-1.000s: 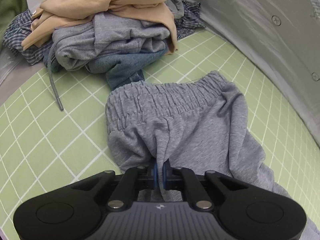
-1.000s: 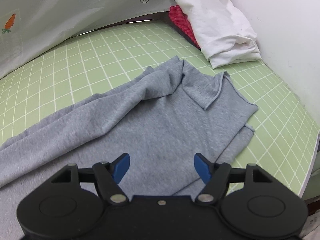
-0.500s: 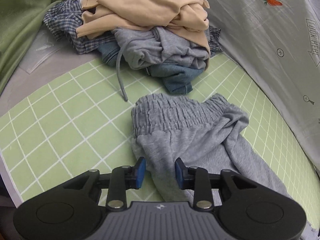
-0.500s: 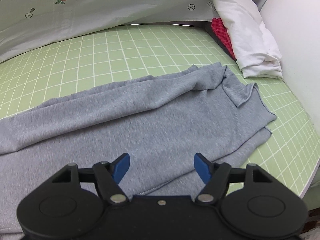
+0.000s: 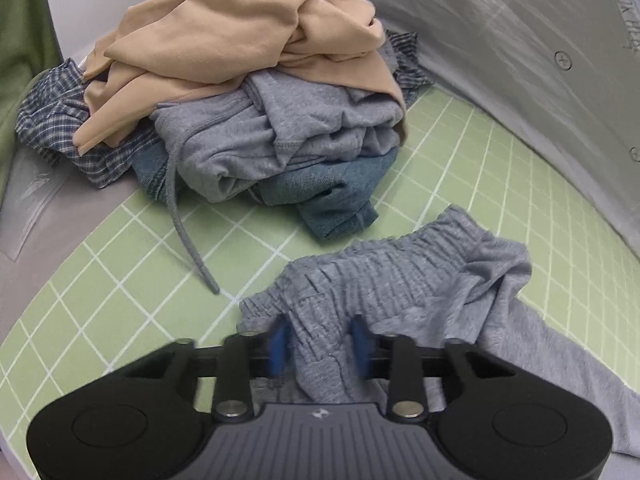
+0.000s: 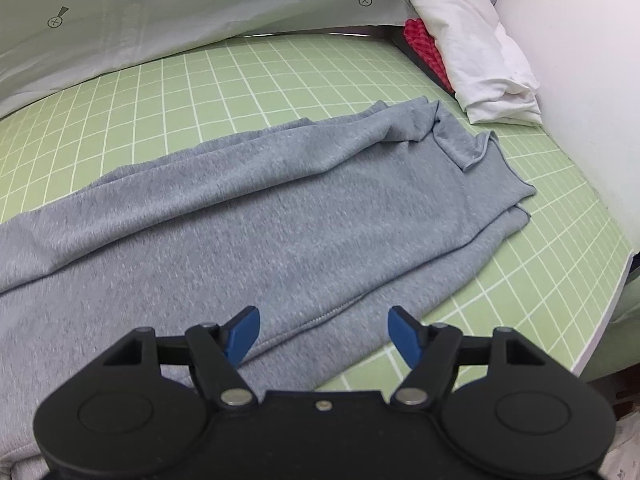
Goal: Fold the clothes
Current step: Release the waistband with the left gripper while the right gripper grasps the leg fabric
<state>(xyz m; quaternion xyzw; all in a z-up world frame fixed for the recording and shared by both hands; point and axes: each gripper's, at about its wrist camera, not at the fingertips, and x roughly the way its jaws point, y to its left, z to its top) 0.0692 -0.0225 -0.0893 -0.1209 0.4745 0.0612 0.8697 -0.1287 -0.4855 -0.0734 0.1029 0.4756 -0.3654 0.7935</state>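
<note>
Between the left gripper's closing jaws: grey trousers.

Work surface = green mat with white grid lines, grey cloth edging at left side. Directly on it: grey sweatpants, waistband end bunched up, legs stretched out flat along mat. Behind waistband, messy clothes pile: denim and plaid at bottom, grey hoodie mid, tan garment on top, drawstring trailing onto mat. Far corner: folded white cloth, with red patterned item just beside it.
</note>
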